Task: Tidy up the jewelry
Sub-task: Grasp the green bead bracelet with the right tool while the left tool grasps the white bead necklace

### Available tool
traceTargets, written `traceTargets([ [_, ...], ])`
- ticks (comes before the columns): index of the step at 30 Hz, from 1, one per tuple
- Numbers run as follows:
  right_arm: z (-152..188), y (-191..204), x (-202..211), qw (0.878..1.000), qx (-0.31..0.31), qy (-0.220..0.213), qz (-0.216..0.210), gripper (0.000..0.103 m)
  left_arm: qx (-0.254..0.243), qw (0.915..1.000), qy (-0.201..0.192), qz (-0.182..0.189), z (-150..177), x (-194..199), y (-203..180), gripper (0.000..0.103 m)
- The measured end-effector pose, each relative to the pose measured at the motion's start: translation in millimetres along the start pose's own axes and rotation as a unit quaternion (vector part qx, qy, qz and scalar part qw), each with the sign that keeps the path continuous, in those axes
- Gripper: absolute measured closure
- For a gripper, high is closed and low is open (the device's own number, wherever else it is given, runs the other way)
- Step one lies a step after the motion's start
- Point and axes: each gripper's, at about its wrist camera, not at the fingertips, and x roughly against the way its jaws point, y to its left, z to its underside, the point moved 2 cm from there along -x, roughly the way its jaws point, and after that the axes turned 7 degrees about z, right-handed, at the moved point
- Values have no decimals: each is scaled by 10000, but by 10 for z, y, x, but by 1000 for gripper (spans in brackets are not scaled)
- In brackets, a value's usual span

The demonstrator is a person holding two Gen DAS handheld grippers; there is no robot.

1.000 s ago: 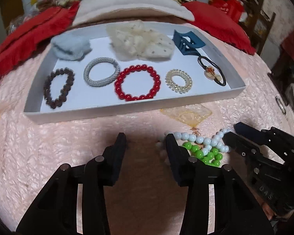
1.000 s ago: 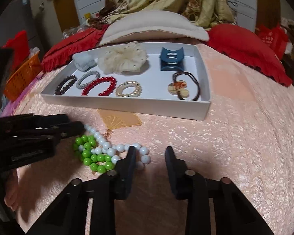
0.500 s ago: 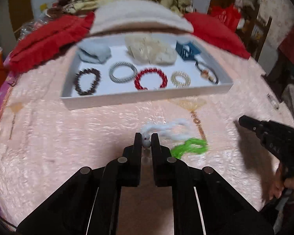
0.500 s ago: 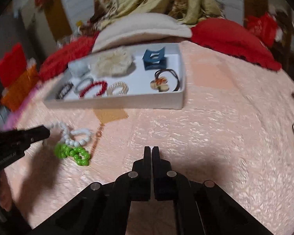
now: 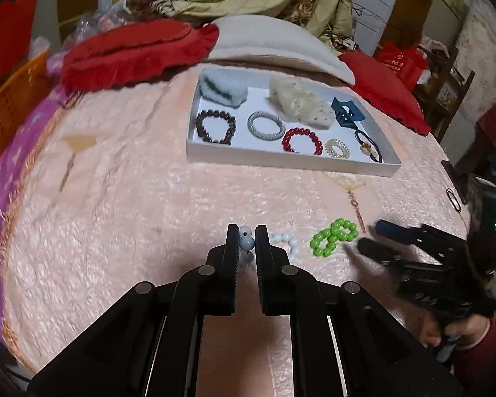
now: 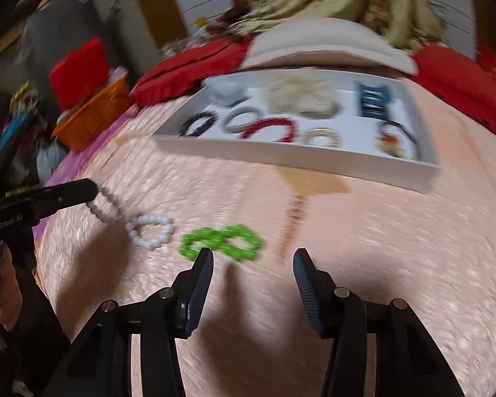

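Observation:
My left gripper is shut on the white bead bracelet, pinching a bead at one end; the rest trails to the right on the pink bedspread. In the right wrist view the white bead bracelet stretches from the left gripper's tip. A green bead bracelet lies twisted just right of it. My right gripper is open, its fingers just in front of the green bracelet. The right gripper also shows in the left wrist view.
A white tray farther back holds several bracelets, hair ties, scrunchies and a blue claw clip. Red cushions and a cream pillow lie behind it. An orange basket stands at the left. A small object with a ring lies at the bed's right edge.
My left gripper has pulled the white bracelet left, away from the green one. My right gripper went from shut to open and moved in toward the green bracelet.

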Motion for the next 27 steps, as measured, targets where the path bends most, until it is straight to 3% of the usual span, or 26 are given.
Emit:
traceTargets([
  [6,-42,310,-221,9980,614,-29,146,55,-158,9998,-144,-28,67,136,-12,95],
  [8,-50,323,-228,9983,575,-34,72,79,-234,9996,-180,-38,71,168,-37,95],
  [11,-53,288,-216,9993,368,28,-43,94,-346,9991,-224,-74,80,222,-93,95],
  [16,-54,167,-92,9999,-2,6,-139,94,-489,9981,-354,-89,61,344,-211,95],
  [20,-115,14,168,9988,-364,-254,-220,94,-598,9971,-447,-165,32,459,-328,95],
  [27,-165,-154,726,9954,-556,-778,-98,94,-986,9895,-676,-818,32,663,-604,95],
])
